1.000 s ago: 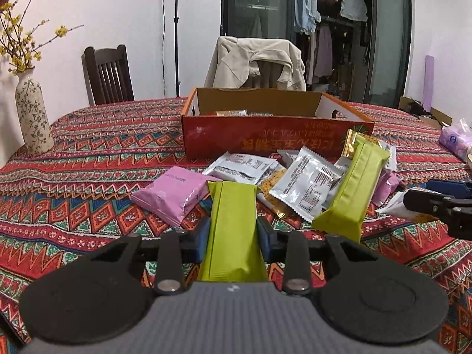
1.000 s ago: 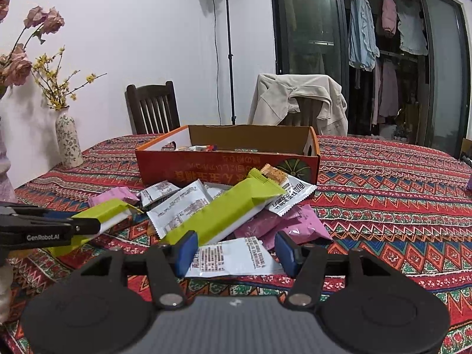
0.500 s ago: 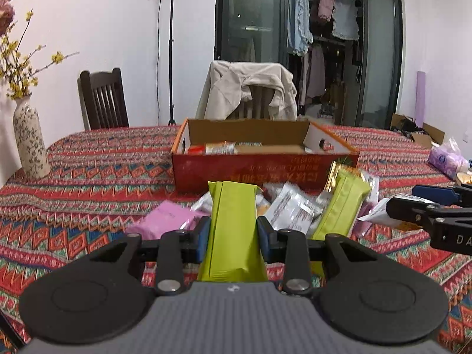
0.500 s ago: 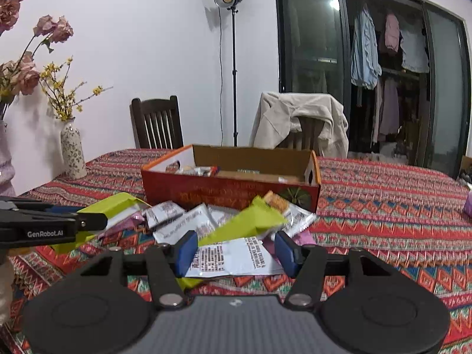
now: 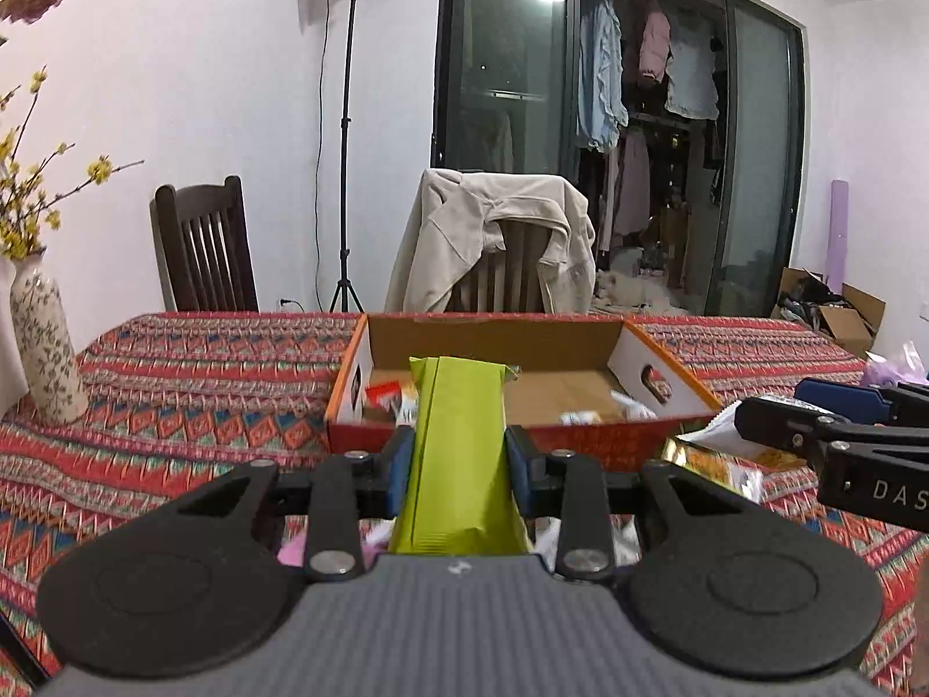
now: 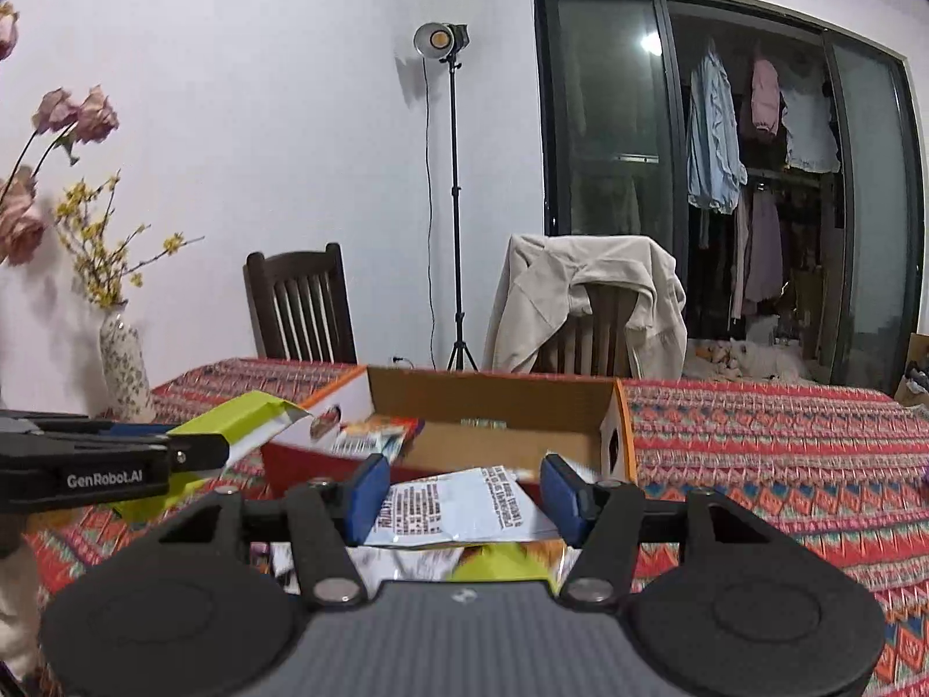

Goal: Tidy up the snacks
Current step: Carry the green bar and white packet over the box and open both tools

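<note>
My left gripper (image 5: 458,464) is shut on a green snack packet (image 5: 458,441) and holds it raised in front of the open orange cardboard box (image 5: 662,383). My right gripper (image 6: 461,491) is shut on a white printed snack packet (image 6: 458,505) and holds it raised just before the same box (image 6: 618,418). The box holds a few snacks at its left end (image 5: 386,398). In the right wrist view the left gripper (image 6: 174,453) shows at the left with the green packet (image 6: 244,415). The right gripper's fingers (image 5: 836,406) show at the right of the left wrist view.
The table has a red patterned cloth (image 5: 191,372). A vase with yellow flowers (image 5: 43,342) stands at its left. More snack packets lie below the grippers (image 6: 505,560). Two chairs stand behind the table, one with a beige jacket (image 5: 493,238). A lamp stand (image 5: 345,133) is behind.
Both grippers have risen from the snack pile and moved toward the box, each carrying its packet. The pile has dropped below the view and the box interior shows more.
</note>
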A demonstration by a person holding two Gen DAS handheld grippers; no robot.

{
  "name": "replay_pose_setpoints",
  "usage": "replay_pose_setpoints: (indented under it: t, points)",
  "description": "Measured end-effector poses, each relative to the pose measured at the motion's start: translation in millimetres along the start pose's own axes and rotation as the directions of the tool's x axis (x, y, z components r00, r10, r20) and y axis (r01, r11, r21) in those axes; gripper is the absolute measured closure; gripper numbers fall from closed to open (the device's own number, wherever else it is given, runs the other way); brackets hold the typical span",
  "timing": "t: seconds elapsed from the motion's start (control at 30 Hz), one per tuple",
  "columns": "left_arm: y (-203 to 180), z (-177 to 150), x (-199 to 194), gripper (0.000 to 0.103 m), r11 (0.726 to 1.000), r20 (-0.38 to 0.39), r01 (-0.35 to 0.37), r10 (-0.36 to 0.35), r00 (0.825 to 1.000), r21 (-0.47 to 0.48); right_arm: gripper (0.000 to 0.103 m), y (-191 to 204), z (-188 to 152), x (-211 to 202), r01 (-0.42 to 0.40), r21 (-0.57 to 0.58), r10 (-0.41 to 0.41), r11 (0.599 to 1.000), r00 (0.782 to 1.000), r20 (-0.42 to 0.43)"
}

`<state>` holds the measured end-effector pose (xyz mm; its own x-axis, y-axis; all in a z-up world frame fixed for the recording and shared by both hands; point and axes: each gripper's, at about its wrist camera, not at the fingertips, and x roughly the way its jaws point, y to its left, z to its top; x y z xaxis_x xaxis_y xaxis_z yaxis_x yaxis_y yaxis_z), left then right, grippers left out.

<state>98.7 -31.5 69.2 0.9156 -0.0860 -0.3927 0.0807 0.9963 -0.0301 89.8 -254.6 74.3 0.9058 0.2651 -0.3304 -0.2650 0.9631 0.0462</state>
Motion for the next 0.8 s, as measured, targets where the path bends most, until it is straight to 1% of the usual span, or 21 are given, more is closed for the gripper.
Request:
replay_pose_setpoints:
  t: [0.23,0.47,0.67,0.8]
  points:
    - [-2.6,29.3,35.0,0.069,1.000,0.002,-0.014,0.014,1.000,-0.001,0.046,-9.6,26.2,42.2,0.013,0.022,-0.013,1.000,1.000,-0.004]
    - [-5.6,47.7,80.3,0.069,0.999,-0.017,-0.029,0.029,0.999,-0.012,0.046,-21.0,44.7,94.5,0.045,0.027,-0.044,0.999,0.999,-0.030]
    - [-6.6,59.2,128.7,0.069,0.998,-0.052,-0.045,0.043,0.998,-0.039,0.046,-32.6,56.1,141.6,0.076,0.042,-0.073,0.996,0.996,-0.058]
    - [-5.7,63.8,158.5,0.069,0.996,-0.080,-0.047,0.041,0.996,-0.081,0.046,-44.1,58.5,170.6,0.104,0.056,-0.100,0.993,0.992,-0.072]
